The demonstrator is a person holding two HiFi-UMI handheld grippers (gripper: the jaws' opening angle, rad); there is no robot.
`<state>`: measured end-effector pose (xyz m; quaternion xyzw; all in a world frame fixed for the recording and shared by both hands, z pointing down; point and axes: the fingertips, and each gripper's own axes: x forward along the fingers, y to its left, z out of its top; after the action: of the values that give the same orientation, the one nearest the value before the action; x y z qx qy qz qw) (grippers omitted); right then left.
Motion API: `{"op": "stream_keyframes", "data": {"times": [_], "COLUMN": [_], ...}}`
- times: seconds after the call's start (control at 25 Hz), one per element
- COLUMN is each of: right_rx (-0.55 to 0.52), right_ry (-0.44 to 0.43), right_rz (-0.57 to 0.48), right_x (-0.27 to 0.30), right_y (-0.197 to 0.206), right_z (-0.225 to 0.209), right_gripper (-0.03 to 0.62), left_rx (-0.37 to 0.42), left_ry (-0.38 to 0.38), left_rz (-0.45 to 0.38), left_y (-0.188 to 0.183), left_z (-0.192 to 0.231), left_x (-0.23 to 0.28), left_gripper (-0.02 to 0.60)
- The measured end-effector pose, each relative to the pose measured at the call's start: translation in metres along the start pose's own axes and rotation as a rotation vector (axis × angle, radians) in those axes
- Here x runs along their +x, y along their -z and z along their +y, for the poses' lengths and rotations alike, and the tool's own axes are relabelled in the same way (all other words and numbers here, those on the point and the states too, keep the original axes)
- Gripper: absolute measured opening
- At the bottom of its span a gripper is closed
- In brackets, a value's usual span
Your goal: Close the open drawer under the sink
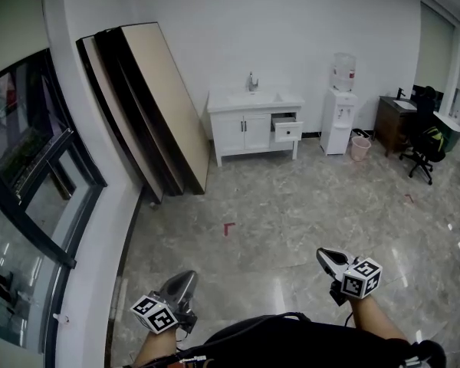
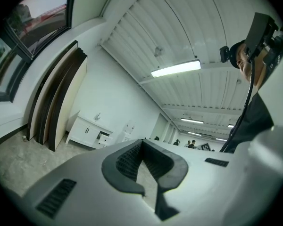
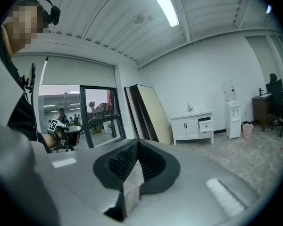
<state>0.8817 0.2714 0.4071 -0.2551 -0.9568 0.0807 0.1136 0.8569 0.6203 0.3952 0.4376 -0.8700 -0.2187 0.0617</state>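
Head view, looking steeply down across a grey marbled floor (image 1: 307,205). The open drawer (image 1: 288,131) lies in the upper centre of the frame, in the top right corner of a white sink cabinet (image 1: 238,133) that stands against the white back wall, well apart from both claws. The drawer is white, box-shaped, with a flat rectangular front panel carrying 1 small dark handle; it sits just right of the cabinet's 2 closed doors and below the countertop, where a metal faucet (image 1: 252,81) stands upright. The drawer is pulled out of the cabinet face and points into the room, toward the lower edge of the frame. Its front panel keeps its long axis horizontal, parallel to the cabinet front, and a dark gap shows above and behind it. Right of the cabinet stand a white water dispenser (image 1: 339,117) and a pink bin (image 1: 360,148); farther right are a dark desk (image 1: 393,123) and a black office chair (image 1: 423,148). Tall boards (image 1: 149,106) lean on the wall at upper left, beside a window (image 1: 23,175). At the lower edge, the left claw (image 1: 182,280) and the right claw (image 1: 330,259) both have their jaws closed, tips together, as each gripper view confirms.
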Motion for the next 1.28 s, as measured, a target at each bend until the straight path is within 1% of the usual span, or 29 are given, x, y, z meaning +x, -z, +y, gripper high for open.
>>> {"op": "stream_keyframes", "data": {"times": [0.12, 0.24, 0.48, 0.68, 0.8, 0.92, 1.12, 1.28], "right_rx": [-0.003, -0.012, -0.01, 0.007, 0.021, 0.028, 0.03, 0.023], "right_ry": [-0.015, -0.031, -0.048, -0.03, -0.017, -0.005, 0.032, 0.057], "right_rz": [-0.009, -0.026, -0.027, -0.028, -0.027, -0.026, -0.026, -0.032], "right_x": [0.005, 0.007, -0.003, -0.011, -0.011, -0.003, 0.023, 0.059], "right_y": [-0.02, -0.042, -0.053, -0.057, -0.053, -0.053, -0.055, -0.065], "right_z": [-0.041, -0.079, -0.152, -0.202, -0.22, -0.231, -0.237, -0.227], "right_gripper": [0.002, 0.002, 0.002, 0.002, 0.002, 0.002, 0.002, 0.002], "left_rx": [-0.002, 0.02, 0.034, 0.043, 0.025, 0.026, 0.016, 0.017], "left_ry": [-0.009, -0.029, -0.046, -0.02, -0.023, -0.025, 0.005, 0.053], "left_rz": [-0.008, -0.008, -0.015, -0.008, 0.004, 0.018, 0.019, 0.02], "left_y": [-0.001, -0.003, 0.007, 0.017, 0.025, 0.021, 0.011, -0.01], "left_z": [-0.012, -0.022, -0.039, -0.05, -0.044, -0.033, 0.0, 0.037], "left_x": [0.04, 0.079, 0.145, 0.193, 0.209, 0.223, 0.239, 0.246], "left_gripper": [0.0, 0.0, 0.0, 0.0, 0.0, 0.0, 0.0, 0.0]}}
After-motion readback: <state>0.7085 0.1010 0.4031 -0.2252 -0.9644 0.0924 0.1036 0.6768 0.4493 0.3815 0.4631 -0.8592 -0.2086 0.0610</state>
